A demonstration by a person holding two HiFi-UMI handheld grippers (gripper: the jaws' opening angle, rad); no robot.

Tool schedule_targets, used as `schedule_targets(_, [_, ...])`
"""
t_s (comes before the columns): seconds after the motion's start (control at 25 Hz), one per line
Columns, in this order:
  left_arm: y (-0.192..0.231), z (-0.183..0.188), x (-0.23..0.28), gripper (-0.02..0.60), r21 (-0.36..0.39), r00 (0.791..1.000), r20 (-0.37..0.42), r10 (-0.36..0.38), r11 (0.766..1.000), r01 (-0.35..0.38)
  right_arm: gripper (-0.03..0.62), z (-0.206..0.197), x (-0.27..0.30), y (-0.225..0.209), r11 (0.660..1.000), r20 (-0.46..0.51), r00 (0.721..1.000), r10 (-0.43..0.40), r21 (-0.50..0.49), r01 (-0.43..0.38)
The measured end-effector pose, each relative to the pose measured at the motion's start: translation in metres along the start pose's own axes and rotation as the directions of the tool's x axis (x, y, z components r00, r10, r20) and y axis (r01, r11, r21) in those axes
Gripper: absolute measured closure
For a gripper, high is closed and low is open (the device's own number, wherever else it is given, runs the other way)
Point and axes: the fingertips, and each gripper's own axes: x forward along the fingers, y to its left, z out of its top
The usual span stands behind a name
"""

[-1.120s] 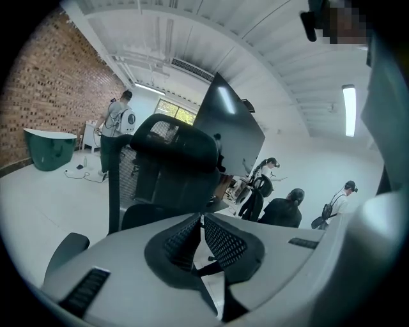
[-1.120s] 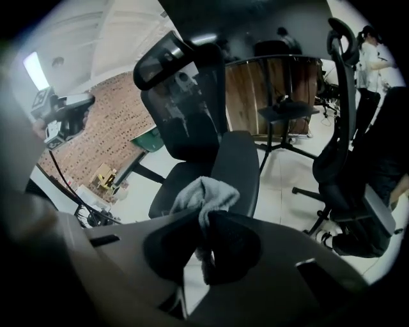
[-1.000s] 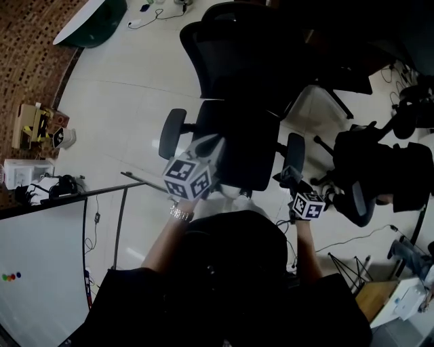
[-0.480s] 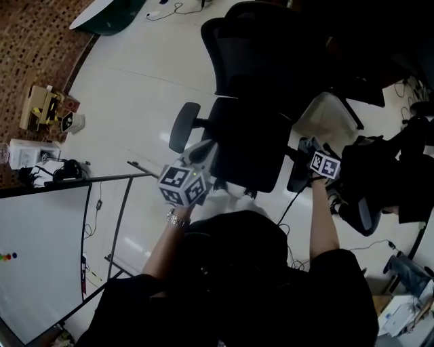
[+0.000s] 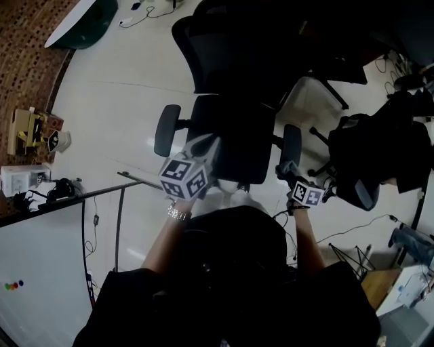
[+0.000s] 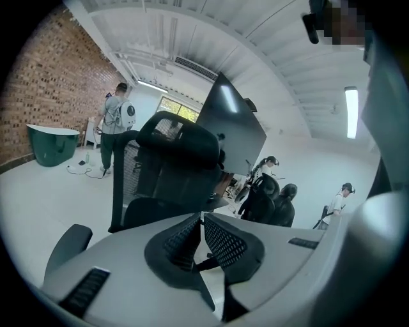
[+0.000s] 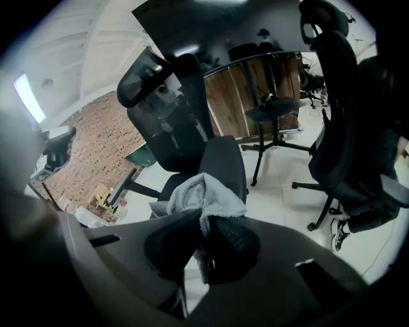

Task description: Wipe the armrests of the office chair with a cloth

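Observation:
The black office chair (image 5: 234, 132) stands in front of me, with its left armrest (image 5: 167, 129) and right armrest (image 5: 291, 144). My right gripper (image 5: 287, 171) sits at the near end of the right armrest, shut on a grey cloth (image 7: 203, 190). In the right gripper view the cloth bunches out of the right gripper (image 7: 202, 225) onto the dark armrest pad (image 7: 225, 159). My left gripper (image 5: 207, 146) hovers over the seat's front left, between the armrests. In the left gripper view the left gripper (image 6: 202, 225) is shut with nothing in it, and the left armrest (image 6: 67, 246) shows low left.
A second black chair (image 5: 369, 166) draped with dark clothing stands close on the right. A metal rail (image 5: 119, 217) and a whiteboard (image 5: 37, 264) are at lower left. A green tub (image 5: 91, 20) and cables lie far left. People (image 6: 116, 124) stand in the background.
My right gripper has drawn the cloth back along the right armrest toward me. The left gripper has stayed where it was.

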Motion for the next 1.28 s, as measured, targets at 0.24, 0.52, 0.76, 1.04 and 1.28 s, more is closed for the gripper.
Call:
schedule_targets(0.24, [-0.019,0.003,0.007,0.569,0.010,0.997,0.008,-0.073,0.997,0.073,0.579,-0.007,-0.027,0.027,0.993,0.038,0.995,0.090,0.076,-0.093])
schedule_targets(0.52, [-0.004,0.005,-0.010,0.569,0.007,1.000,0.015,-0.022,1.000,0.022,0.582,0.157,0.005,-0.005,0.985,0.231,0.965,0.124,0.085,-0.147])
schedule_targets(0.76, [0.007,0.007,-0.027,0.569,0.001,0.999,0.033,0.026,1.000,-0.026,0.580,0.169,0.059,-0.058,0.997,0.050,0.998,-0.039,0.071,0.035])
schedule_targets(1.04, [0.020,0.002,-0.029,0.569,-0.027,0.999,0.027,0.042,0.999,-0.041,0.580,0.121,0.032,-0.062,0.990,0.089,0.994,-0.063,0.133,0.050])
schedule_targets(1.28, [-0.002,-0.004,-0.005,0.569,-0.017,0.998,-0.011,-0.059,0.998,0.058,0.579,0.061,0.008,-0.047,0.984,0.085,0.996,-0.018,0.176,0.003])
